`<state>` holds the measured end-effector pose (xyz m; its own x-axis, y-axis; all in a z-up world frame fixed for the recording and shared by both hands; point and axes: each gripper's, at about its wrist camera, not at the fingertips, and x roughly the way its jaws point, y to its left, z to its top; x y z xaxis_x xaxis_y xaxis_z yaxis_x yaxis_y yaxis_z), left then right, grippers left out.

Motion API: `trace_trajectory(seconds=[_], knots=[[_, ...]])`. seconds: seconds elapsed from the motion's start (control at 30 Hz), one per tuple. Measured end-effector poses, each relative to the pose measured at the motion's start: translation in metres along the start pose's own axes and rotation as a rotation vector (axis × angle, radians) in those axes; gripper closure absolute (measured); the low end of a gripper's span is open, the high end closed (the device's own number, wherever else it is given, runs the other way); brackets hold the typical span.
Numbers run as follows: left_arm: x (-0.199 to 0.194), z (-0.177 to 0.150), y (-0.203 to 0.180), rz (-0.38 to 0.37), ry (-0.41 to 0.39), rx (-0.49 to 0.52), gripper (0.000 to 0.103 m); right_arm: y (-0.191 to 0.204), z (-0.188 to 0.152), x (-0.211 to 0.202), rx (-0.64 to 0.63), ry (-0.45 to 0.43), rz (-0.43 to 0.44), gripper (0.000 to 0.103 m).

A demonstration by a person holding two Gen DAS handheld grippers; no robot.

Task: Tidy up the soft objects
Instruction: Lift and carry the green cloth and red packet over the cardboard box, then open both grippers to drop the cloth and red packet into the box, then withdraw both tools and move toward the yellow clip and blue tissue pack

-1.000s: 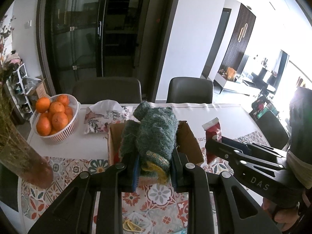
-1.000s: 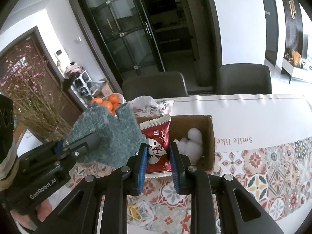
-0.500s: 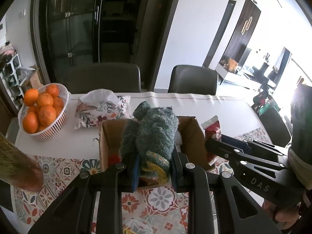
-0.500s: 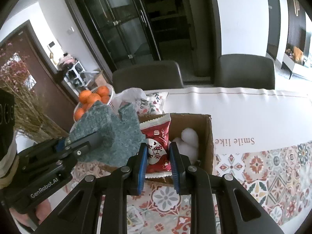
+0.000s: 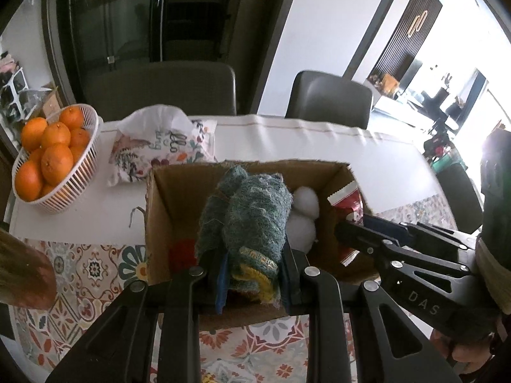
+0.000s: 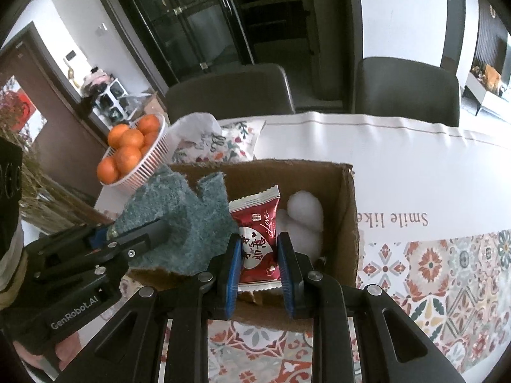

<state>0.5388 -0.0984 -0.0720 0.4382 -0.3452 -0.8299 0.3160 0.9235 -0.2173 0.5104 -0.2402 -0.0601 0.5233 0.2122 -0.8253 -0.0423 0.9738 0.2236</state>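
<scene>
My left gripper (image 5: 252,274) is shut on a green scouring pad (image 5: 252,220) with a yellow underside, holding it over the open cardboard box (image 5: 172,198). In the right wrist view the same green pad (image 6: 188,220) hangs at the box's left side in the left gripper (image 6: 134,239). My right gripper (image 6: 258,265) is shut on a red snack packet (image 6: 258,239), held above the box's (image 6: 348,210) near wall. White cotton balls (image 6: 303,214) lie inside the box, and something red (image 5: 182,252) lies at its bottom left. The right gripper (image 5: 351,226) with the packet (image 5: 348,201) shows at the box's right.
A white basket of oranges (image 5: 51,159) stands at the far left, with a printed fabric pouch (image 5: 163,146) beside it. Dried flowers (image 6: 41,201) stand near the left edge. Two dark chairs (image 5: 166,86) sit behind the table with the patterned cloth (image 6: 447,271).
Both grippers have sunk and moved forward toward the box, which now looks larger and nearer. The green pad and the red packet are now over the box opening. Both grips are unchanged.
</scene>
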Motion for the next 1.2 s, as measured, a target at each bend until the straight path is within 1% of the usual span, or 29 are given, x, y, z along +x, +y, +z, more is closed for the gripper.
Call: trace_trajectory(seconds=[0.23,0.37,0.4,0.43,0.5,0.53,0.6,0.67,0.8,0.87,0.93,1.07,1.2], knots=[[0.02,-0.003,0.004,0.02,0.046,0.01,0.072,-0.007,0.0,0.023,-0.005,0.045,-0.021,0.079],[0.026,-0.005,0.005,0.036,0.06,0.016,0.064,-0.007,0.0,0.03,-0.015,0.048,-0.027,0.075],[0.026,-0.005,0.006,0.04,0.062,0.019,0.062,-0.007,0.0,0.031,-0.018,0.049,-0.029,0.07],[0.027,-0.006,0.006,0.045,0.063,0.022,0.059,-0.008,0.001,0.031,-0.02,0.049,-0.031,0.062],[0.027,-0.006,0.006,0.055,0.066,0.024,0.053,-0.008,0.001,0.03,-0.021,0.045,-0.032,0.055],[0.026,-0.007,0.006,0.061,0.069,0.027,0.051,-0.007,0.001,0.03,-0.025,0.04,-0.038,0.054],[0.023,-0.007,0.006,0.071,0.062,0.035,0.048,-0.006,0.001,0.028,-0.036,0.031,-0.049,0.054],[0.018,-0.007,0.004,0.087,0.054,0.044,0.041,-0.005,0.001,0.025,-0.032,0.027,-0.062,0.054],[0.006,-0.008,0.002,0.118,0.039,0.056,0.037,-0.006,0.001,0.017,-0.016,0.016,-0.086,0.049],[-0.002,-0.011,0.001,0.136,0.027,0.058,0.034,-0.006,0.0,0.011,-0.015,0.006,-0.099,0.048],[-0.01,-0.016,0.001,0.148,0.013,0.055,0.032,-0.006,-0.001,0.004,-0.01,-0.005,-0.121,0.045],[-0.025,-0.026,-0.001,0.164,-0.01,0.055,0.027,-0.004,-0.008,-0.011,0.003,-0.025,-0.135,0.044],[-0.042,-0.04,-0.003,0.181,-0.045,0.058,0.026,-0.001,-0.019,-0.027,0.01,-0.054,-0.143,0.041]])
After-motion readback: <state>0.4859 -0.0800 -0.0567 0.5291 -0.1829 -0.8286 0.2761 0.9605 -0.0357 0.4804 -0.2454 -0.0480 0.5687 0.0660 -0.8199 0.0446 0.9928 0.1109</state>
